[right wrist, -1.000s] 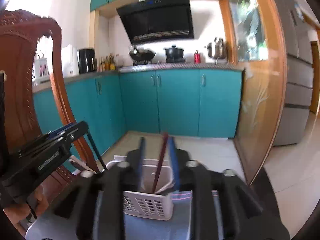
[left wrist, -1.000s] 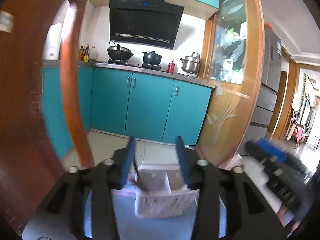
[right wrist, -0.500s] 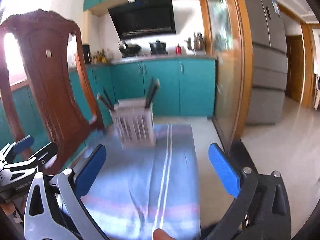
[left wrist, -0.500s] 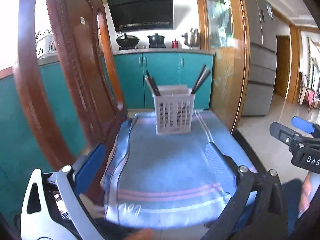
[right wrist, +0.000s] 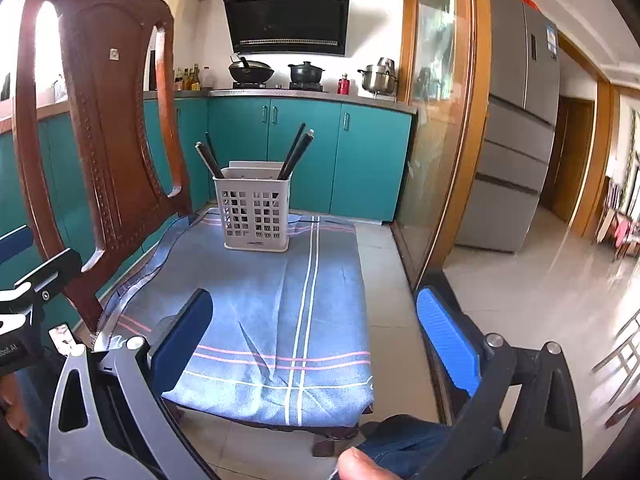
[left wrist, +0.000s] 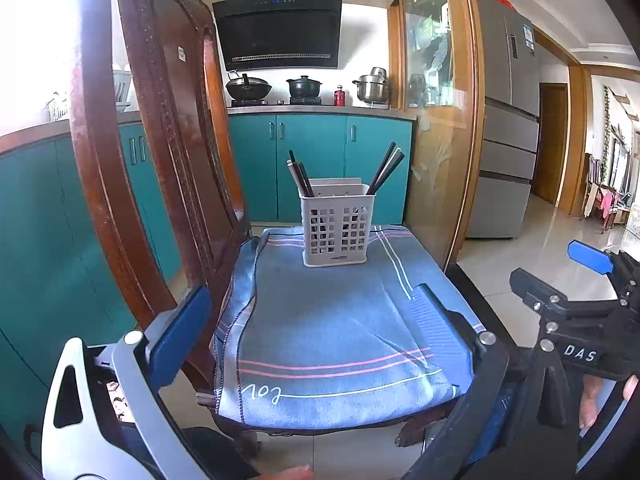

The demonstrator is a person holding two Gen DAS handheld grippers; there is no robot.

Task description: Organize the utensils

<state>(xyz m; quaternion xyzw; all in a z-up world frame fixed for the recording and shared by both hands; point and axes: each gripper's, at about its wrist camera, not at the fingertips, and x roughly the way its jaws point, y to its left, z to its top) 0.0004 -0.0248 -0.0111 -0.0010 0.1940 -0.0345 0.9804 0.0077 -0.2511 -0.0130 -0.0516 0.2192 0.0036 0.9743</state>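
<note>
A white slotted utensil holder [left wrist: 335,225] stands upright at the far end of a blue striped cloth [left wrist: 332,328] on a chair seat; it also shows in the right wrist view [right wrist: 254,213]. Dark chopsticks [left wrist: 385,168] lean out of its right side and more chopsticks [left wrist: 299,174] lean out of its left side. My left gripper [left wrist: 312,328] is open and empty, well back from the holder over the cloth's near end. My right gripper [right wrist: 316,336] is open and empty, also near the cloth's front edge.
The carved wooden chair back [left wrist: 160,152] rises on the left. Teal kitchen cabinets [left wrist: 312,160] and a stove with pots lie beyond. A glass door with a wooden frame [left wrist: 440,120] stands on the right, with tiled floor and a fridge [right wrist: 516,140] past it.
Both grippers have opened and pulled back from the holder, leaving chopsticks standing in it. The holder now sits far ahead instead of between the fingers.
</note>
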